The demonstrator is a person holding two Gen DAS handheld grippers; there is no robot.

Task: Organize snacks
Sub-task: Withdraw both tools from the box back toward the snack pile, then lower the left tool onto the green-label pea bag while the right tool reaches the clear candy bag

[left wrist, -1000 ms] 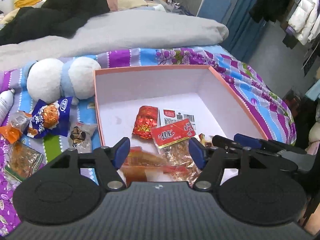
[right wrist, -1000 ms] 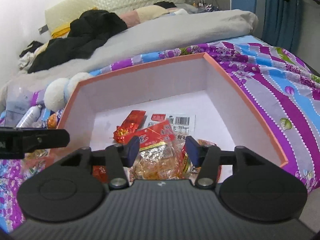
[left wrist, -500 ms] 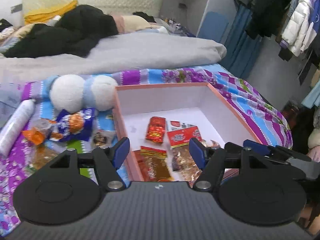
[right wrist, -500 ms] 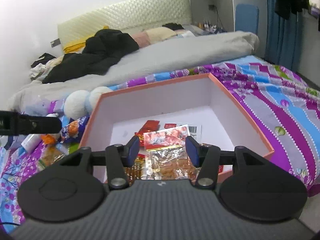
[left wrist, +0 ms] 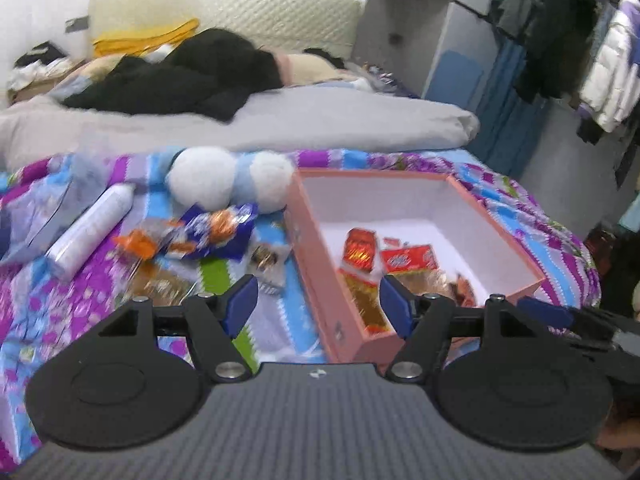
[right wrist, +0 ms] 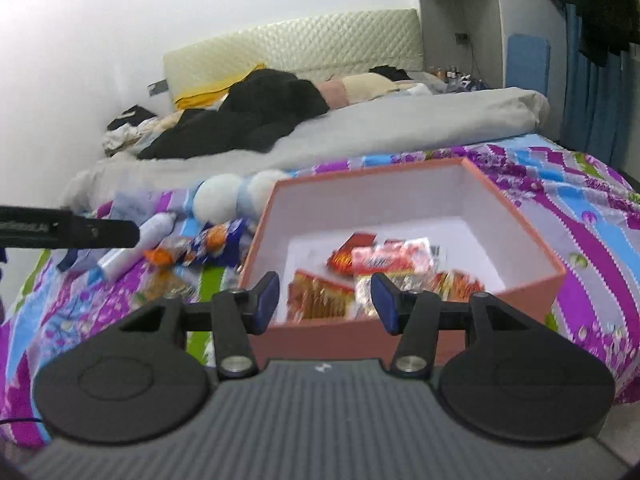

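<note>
One open pink box (left wrist: 316, 276) is seen on a bed (left wrist: 516, 208) with a purple patterned cover. Inside it, about five red and orange snack packets (right wrist: 384, 264) are piled toward the near side; blur prevents a firm count. Beside the box, on the cover, four or so more snacks (left wrist: 216, 232) are scattered, near one white bottle (left wrist: 90, 228) and one plush toy (left wrist: 230, 178). Two claws are shown: the left claw (left wrist: 318, 306) and the right claw (right wrist: 325, 298), each held apart with nothing gripped.

1 box (left wrist: 320, 280), 1 bottle (left wrist: 90, 226), 2 grippers (left wrist: 318, 306)
</note>
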